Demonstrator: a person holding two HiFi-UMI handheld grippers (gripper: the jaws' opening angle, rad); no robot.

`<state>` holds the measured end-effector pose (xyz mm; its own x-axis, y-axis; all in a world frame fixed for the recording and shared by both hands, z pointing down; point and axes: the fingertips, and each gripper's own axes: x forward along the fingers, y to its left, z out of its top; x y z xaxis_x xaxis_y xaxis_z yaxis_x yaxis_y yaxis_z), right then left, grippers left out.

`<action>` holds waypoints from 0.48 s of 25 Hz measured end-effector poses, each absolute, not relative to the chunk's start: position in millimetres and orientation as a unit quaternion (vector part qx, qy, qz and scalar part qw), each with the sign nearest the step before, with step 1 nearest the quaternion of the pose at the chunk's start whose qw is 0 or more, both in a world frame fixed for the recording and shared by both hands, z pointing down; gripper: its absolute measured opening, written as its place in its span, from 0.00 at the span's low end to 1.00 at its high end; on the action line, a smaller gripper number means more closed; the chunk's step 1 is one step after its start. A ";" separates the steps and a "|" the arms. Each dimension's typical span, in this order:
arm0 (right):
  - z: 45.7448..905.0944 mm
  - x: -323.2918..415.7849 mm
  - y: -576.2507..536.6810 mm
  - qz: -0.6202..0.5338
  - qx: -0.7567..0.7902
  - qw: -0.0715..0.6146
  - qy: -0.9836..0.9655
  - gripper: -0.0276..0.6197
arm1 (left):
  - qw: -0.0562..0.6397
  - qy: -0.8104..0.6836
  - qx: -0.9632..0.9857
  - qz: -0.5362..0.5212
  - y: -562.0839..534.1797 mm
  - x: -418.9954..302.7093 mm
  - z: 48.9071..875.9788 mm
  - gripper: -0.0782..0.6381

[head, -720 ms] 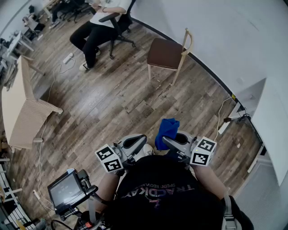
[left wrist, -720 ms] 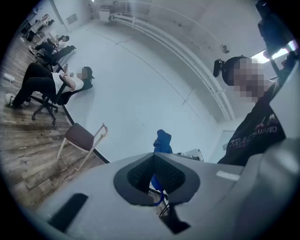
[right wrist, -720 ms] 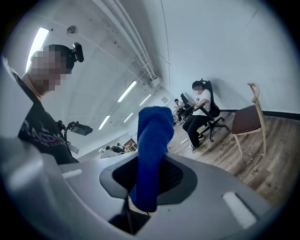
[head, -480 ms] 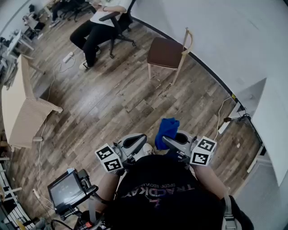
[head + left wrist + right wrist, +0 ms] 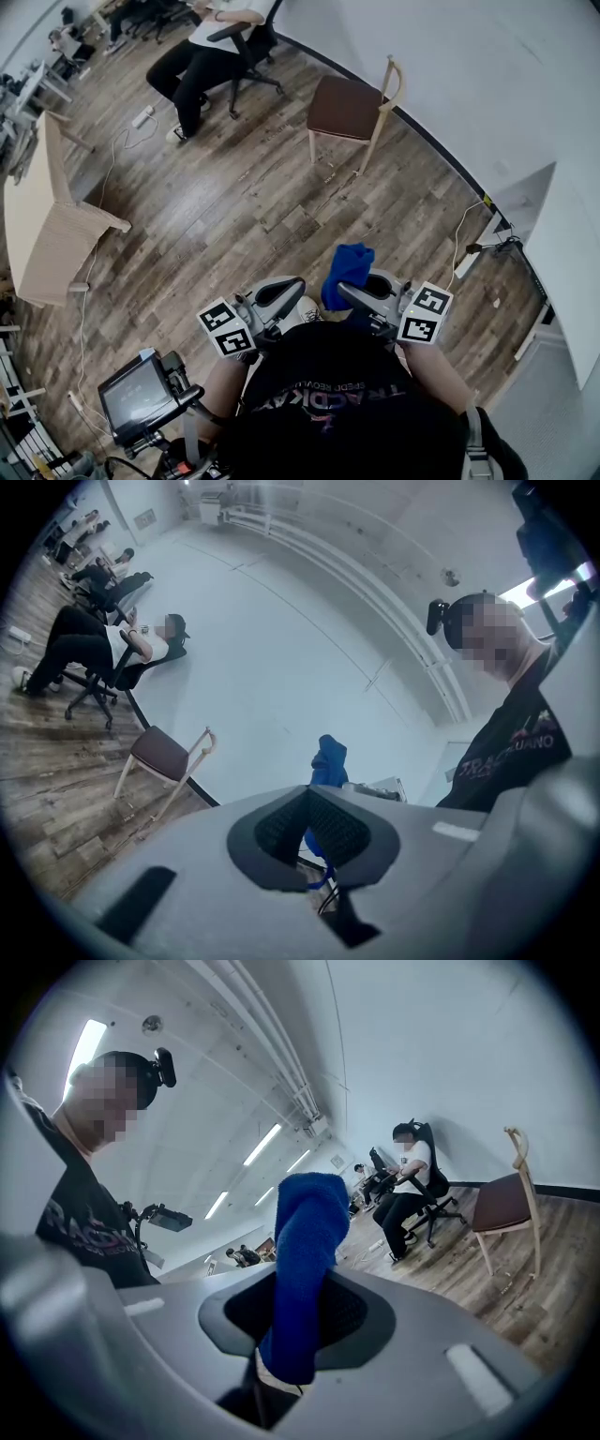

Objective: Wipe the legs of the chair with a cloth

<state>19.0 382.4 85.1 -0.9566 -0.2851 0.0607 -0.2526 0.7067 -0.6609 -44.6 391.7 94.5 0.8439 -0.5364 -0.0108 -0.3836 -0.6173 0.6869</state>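
Blue terry cloth [image 5: 305, 1241] stands up out of the right hand-held gripper [image 5: 302, 1321], whose jaws are clamped on its lower part, so a bunched end pokes out past the tips. The left hand-held gripper [image 5: 309, 829] has its jaws drawn together with nothing between them. The blue seen past its pads is the same cloth, held just beside it. Both are held close in front of the person's chest.

The cloth looks soft, light and limp. It should fold around a thin leg easily and drag rather than slip on bare wood. The present hold, low on the bunch, leaves a free pad for rubbing, which seems the right place to grip it.

The chair [image 5: 352, 108] has pale wooden legs and a brown seat, and it looks light enough to skid on the plank floor [image 5: 234, 206] under a firm wipe. The free left gripper could steady it by the backrest.

Only the right gripper view shows the pads biting the cloth. The head view shows just a blue lump between the two tools. In return, the head view alone shows the layout: the chair stands by the white wall, well apart from both grippers, with open floor between. A seated person [image 5: 202, 56] is farther off to the chair's left.
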 end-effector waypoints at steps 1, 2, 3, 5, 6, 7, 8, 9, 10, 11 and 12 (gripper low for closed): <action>84.8 20.7 381.6 -0.354 -0.146 0.023 0.924 0.20 | 0.353 -0.259 0.892 -0.108 391.7 -43.7 94.1 0.11; 85.0 22.6 380.7 -0.354 -0.146 0.021 0.924 0.20 | 0.353 -0.261 0.892 -0.108 391.5 -42.6 93.8 0.11; 85.3 24.8 379.7 -0.354 -0.147 0.019 0.923 0.20 | 0.354 -0.263 0.891 -0.108 391.2 -41.3 93.4 0.11; 84.8 30.7 377.5 -0.355 -0.146 0.015 0.923 0.19 | 0.357 -0.266 0.889 -0.107 390.4 -36.7 91.8 0.11; 84.2 34.8 375.7 -0.356 -0.145 0.013 0.923 0.19 | 0.358 -0.267 0.889 -0.106 389.8 -33.1 90.8 0.11; 83.6 39.8 372.6 -0.355 -0.143 0.012 0.924 0.19 | 0.357 -0.269 0.888 -0.105 388.3 -28.8 90.0 0.11; 83.3 45.3 368.3 -0.355 -0.141 0.011 0.924 0.19 | 0.357 -0.271 0.888 -0.103 385.6 -24.2 89.8 0.11; 83.2 51.0 363.3 -0.355 -0.139 0.010 0.924 0.19 | 0.356 -0.274 0.887 -0.103 381.8 -19.6 89.9 0.11; 83.1 56.6 358.0 -0.356 -0.136 0.010 0.924 0.19 | 0.356 -0.279 0.886 -0.104 377.0 -15.4 90.1 0.11; 82.9 62.1 353.0 -0.358 -0.134 0.010 0.924 0.19 | 0.356 -0.285 0.884 -0.105 371.8 -11.1 89.8 0.11; 82.3 67.8 348.7 -0.359 -0.131 0.008 0.924 0.19 | 0.355 -0.290 0.882 -0.108 366.5 -6.3 88.6 0.11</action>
<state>67.8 348.7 82.3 -0.9658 -0.2473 0.0784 -0.2353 0.7079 -0.6660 -6.3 366.5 88.6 0.8084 -0.5884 0.0162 -0.4353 -0.5791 0.6893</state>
